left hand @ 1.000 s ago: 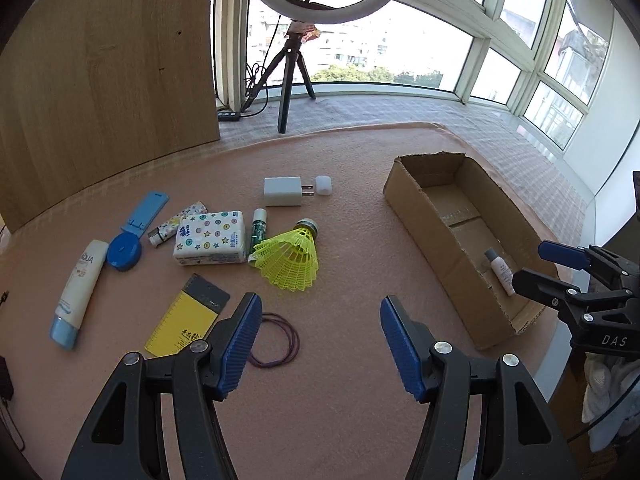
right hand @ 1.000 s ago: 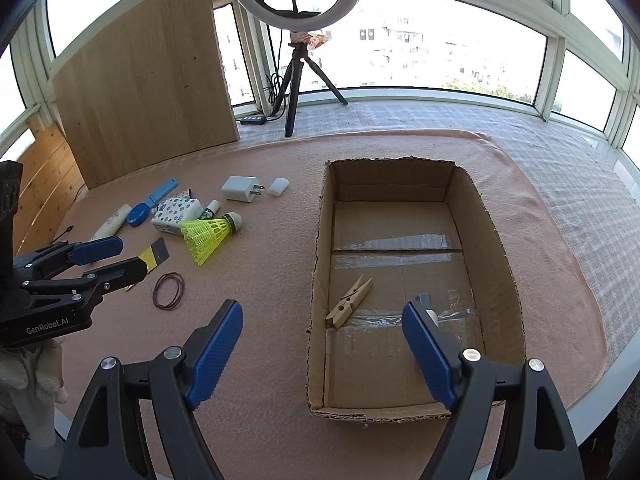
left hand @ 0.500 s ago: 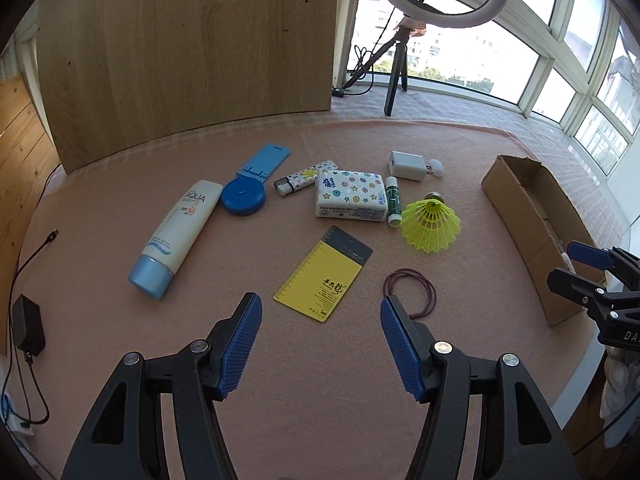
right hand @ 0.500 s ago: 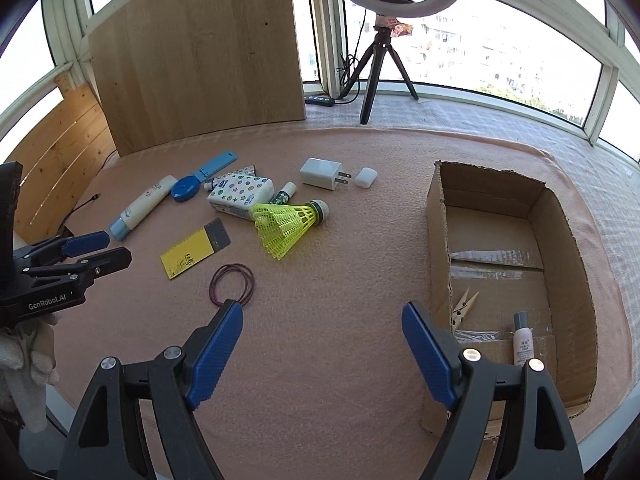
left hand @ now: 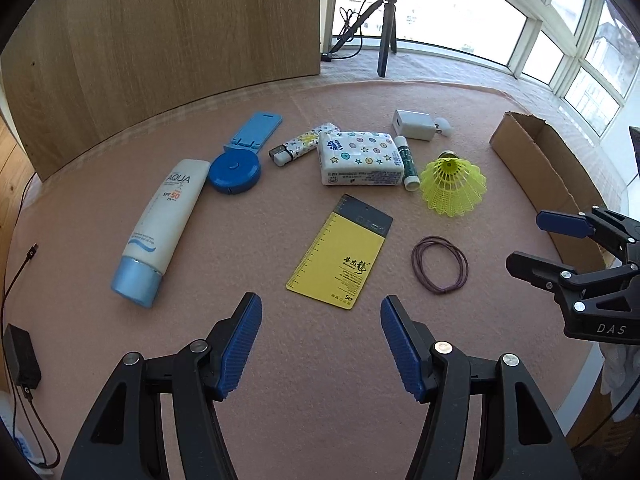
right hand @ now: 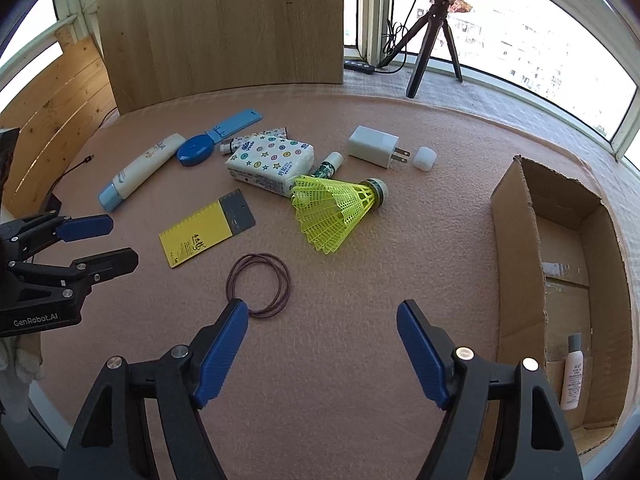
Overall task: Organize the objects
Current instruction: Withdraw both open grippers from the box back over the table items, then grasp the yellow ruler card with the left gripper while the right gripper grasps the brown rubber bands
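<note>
Loose items lie on the pink mat: a sunscreen tube [left hand: 160, 232], a blue tape measure [left hand: 235, 172], a tissue pack [left hand: 360, 158], a yellow shuttlecock [right hand: 338, 212], a yellow card [left hand: 340, 256] and brown rubber bands [right hand: 260, 284]. My left gripper [left hand: 321, 312] hangs open just short of the card, nothing between its fingers. My right gripper [right hand: 323, 312] is open with its jaws closing on nothing; its left finger sits at the edge of the rubber bands. The cardboard box [right hand: 516, 248] stands to the right with a small bottle [right hand: 574, 376] inside.
A white charger [right hand: 374, 146], a green stick [left hand: 408, 164], a lighter [left hand: 300, 148] and a blue stand [left hand: 256, 130] lie farther back. A wooden board [left hand: 160, 40] and a ring-light tripod [right hand: 434, 40] stand behind the mat. A black adapter [left hand: 20, 354] with its cable lies at the left edge.
Both grippers swung left, away from the box, and dropped lower over the loose items. The right jaws have narrowed a little.
</note>
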{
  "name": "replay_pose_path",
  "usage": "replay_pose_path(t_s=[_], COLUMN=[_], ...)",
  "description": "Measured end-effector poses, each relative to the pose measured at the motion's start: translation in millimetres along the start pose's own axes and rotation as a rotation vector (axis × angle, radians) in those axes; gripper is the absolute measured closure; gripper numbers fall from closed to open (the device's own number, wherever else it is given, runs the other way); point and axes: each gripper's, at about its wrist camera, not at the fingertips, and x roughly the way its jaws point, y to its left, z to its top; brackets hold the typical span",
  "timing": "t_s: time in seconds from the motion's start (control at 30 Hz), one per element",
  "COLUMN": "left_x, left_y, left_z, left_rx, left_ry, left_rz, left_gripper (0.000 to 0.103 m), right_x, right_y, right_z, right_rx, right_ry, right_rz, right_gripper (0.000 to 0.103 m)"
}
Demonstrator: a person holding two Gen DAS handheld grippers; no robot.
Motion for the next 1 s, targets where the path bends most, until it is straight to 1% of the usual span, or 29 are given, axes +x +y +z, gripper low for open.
replay_pose_path(t_s=[0.13,0.27,0.4,0.57,0.67,1.0], left_x=[12,26,43,59,68,80], left_y=[-2,-3,-5,-10,-13,-15], left_z=[5,8,14,22,28,41], left_rx=[0.029,0.056,0.086,0.136,0.159,0.177], left_ry=[0.017,0.041,0.065,0.08,0.087,0.081], left_rz=[-0.016,-0.033,-0.036,-0.039,-0.036,-0.038], left_gripper=[0.038,0.037,0.034,0.029,0.029,0.029], right_x=[14,24,33,36,37,39], right_y=[6,8,8,4,1,-8], right_z=[3,5,7,8,9,10], right_rx=[-0.02,-0.022,-0.018,-0.009,0.001,0.022], right_ry=[0.028,0.055,0.077,0.086,0.087,0.089], right_rz=[-0.012,-0.015,-0.018,-0.026,-0.029,-0.032], right_gripper=[0.035,0.036,0.037,0.037,0.037,0.037])
